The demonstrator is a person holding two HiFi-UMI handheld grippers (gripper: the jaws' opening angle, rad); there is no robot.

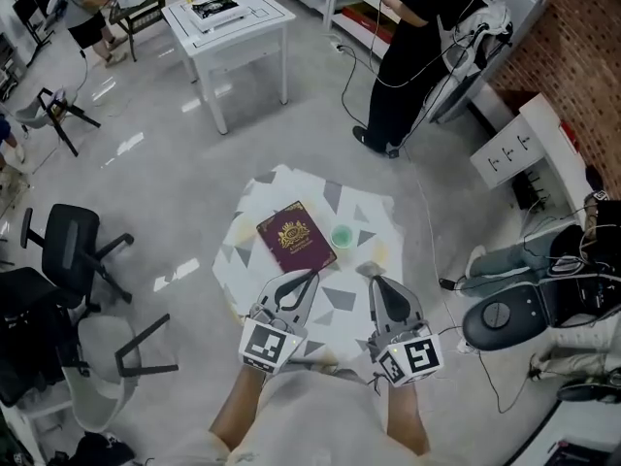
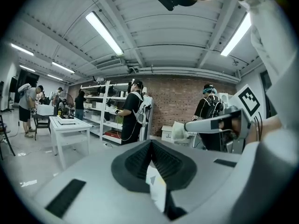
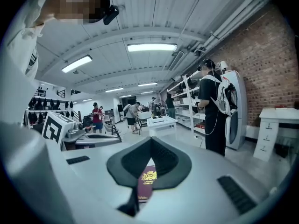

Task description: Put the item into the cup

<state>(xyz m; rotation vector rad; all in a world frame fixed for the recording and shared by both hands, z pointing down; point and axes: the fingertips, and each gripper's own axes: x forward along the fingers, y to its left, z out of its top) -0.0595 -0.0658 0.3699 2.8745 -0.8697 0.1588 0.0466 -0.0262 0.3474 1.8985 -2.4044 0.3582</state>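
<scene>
**A:** Where does everything sit?

**B:** On the small cloth-covered counter (image 1: 254, 260), a burgundy booklet with a gold crest (image 1: 296, 236) lies flat. The green cup (image 1: 342, 235) stands upright just beside its right edge, mouth up, so anything lowered from above could go straight in.

**A:** And the item for the cup?

**B:** I can't pick it out with confidence. The booklet looks far too broad for that cup. There is a pale patch near the counter's right side, close ahead of the right gripper (image 1: 375, 282), but it could be a small object or only part of the cloth's pattern. From above I also can't tell whether the cup already holds something.

**A:** What are the grippers doing?

**B:** The left gripper (image 1: 310, 278) has its jaws closed tip to tip, with nothing between them. Only the patterned cloth shows through the gap behind the tips. The right gripper is the same: tips together and empty, with the booklet's crest showing through its gap.

**A:** Why hold them like that?

**B:** Both hover side by side at the near edge of the counter, pointing towards the objects but touching none. My judgement is that this is a ready pose. The right gripper is nearer the cup, so it looks the likelier one to work there, and it must open its jaws before it can pick anything up.
</scene>
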